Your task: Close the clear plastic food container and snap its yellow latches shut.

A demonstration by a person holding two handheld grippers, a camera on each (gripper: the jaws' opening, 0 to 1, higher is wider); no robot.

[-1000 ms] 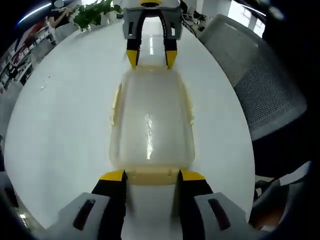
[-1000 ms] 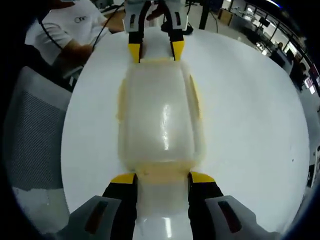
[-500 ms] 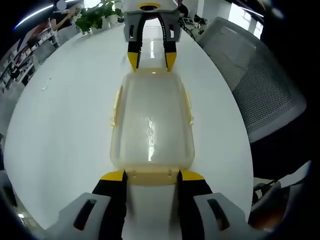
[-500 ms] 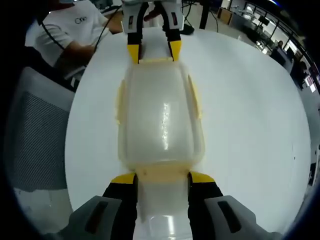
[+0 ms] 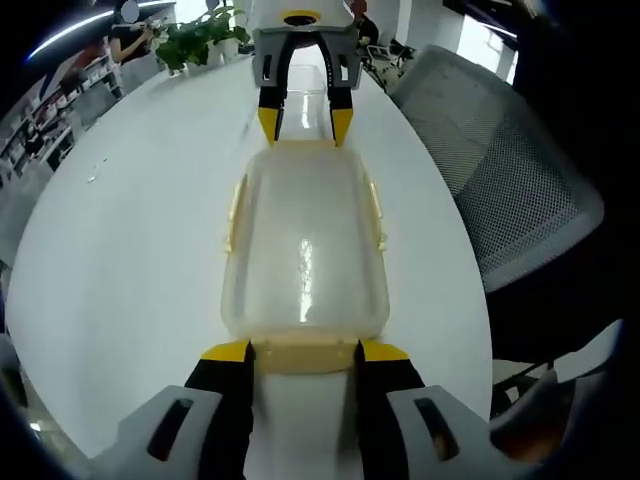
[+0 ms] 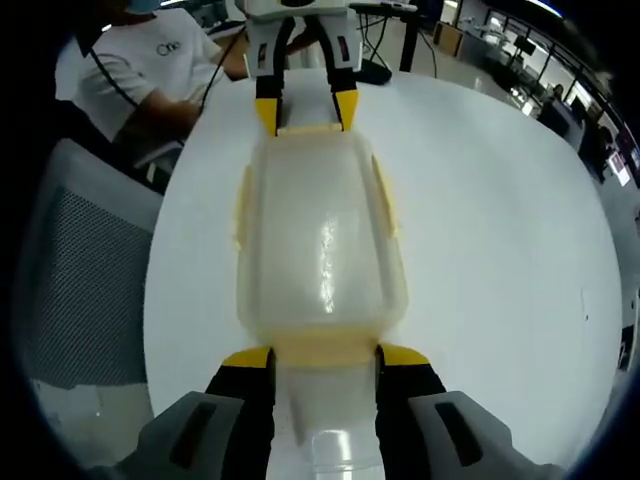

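Clear plastic food container (image 5: 303,245) lies mid-frame on my white round table (image 5: 130,250); left gripper (image 5: 303,352) and right gripper (image 6: 324,357), jaws spread, bracket its end latches. Grey mesh chair (image 5: 510,190) right, potted plant (image 5: 200,35) upper left.

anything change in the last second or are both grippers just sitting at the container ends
Little visibly changed. The left gripper and right gripper stay at opposite end latches of the clear food container, jaws straddling them. The lid stays on; the container rests on the white table. Only the views shifted slightly.
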